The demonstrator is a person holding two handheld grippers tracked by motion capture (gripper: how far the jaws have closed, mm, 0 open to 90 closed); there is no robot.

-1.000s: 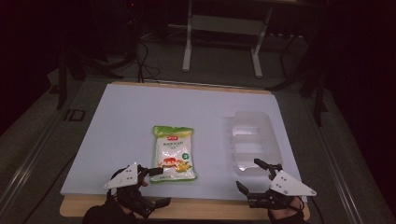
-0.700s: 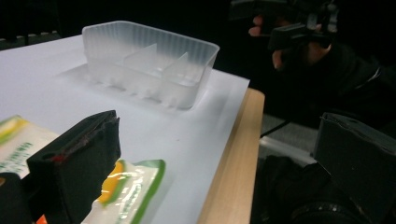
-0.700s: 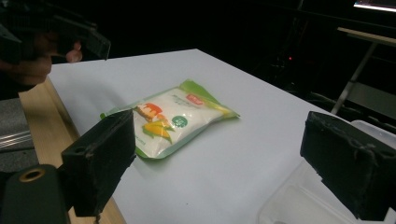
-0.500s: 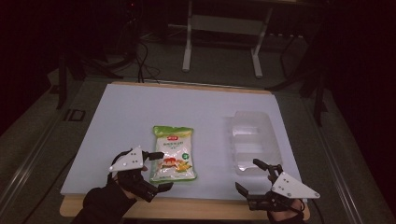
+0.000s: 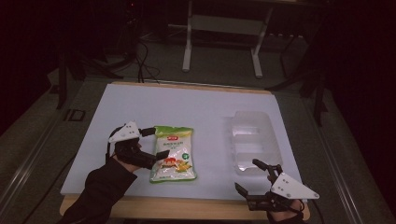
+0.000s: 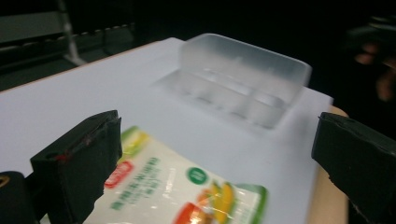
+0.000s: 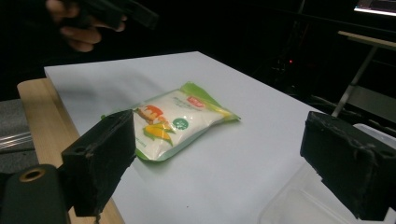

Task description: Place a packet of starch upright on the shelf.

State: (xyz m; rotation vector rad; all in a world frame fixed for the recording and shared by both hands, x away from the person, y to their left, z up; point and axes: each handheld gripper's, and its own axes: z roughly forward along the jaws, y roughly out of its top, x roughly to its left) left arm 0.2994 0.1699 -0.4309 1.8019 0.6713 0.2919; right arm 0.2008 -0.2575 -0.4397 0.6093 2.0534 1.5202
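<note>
A green and white snack bag [image 5: 173, 154] with a corn picture lies flat on the white mat, left of centre. My left gripper [image 5: 154, 146] is open at the bag's left edge, its two black jaws spread along that side. In the left gripper view the bag [image 6: 177, 193] lies low between the wide-apart jaws of my left gripper [image 6: 217, 135]. A clear plastic compartment tray [image 5: 254, 140] sits to the right. My right gripper [image 5: 251, 177] is open near the tray's front end with nothing held. The right gripper view shows the bag [image 7: 180, 120] ahead.
The white mat [image 5: 187, 105] covers a wooden table whose bare front edge [image 5: 187, 205] shows near me. Dark floor, cables and a metal stand's legs [image 5: 219, 44] lie beyond the far edge. The tray's corner [image 7: 303, 205] appears low in the right gripper view.
My left gripper has moved forward from the table's front edge to the bag's left side. The right gripper has hardly shifted. Bag and tray have stayed put.
</note>
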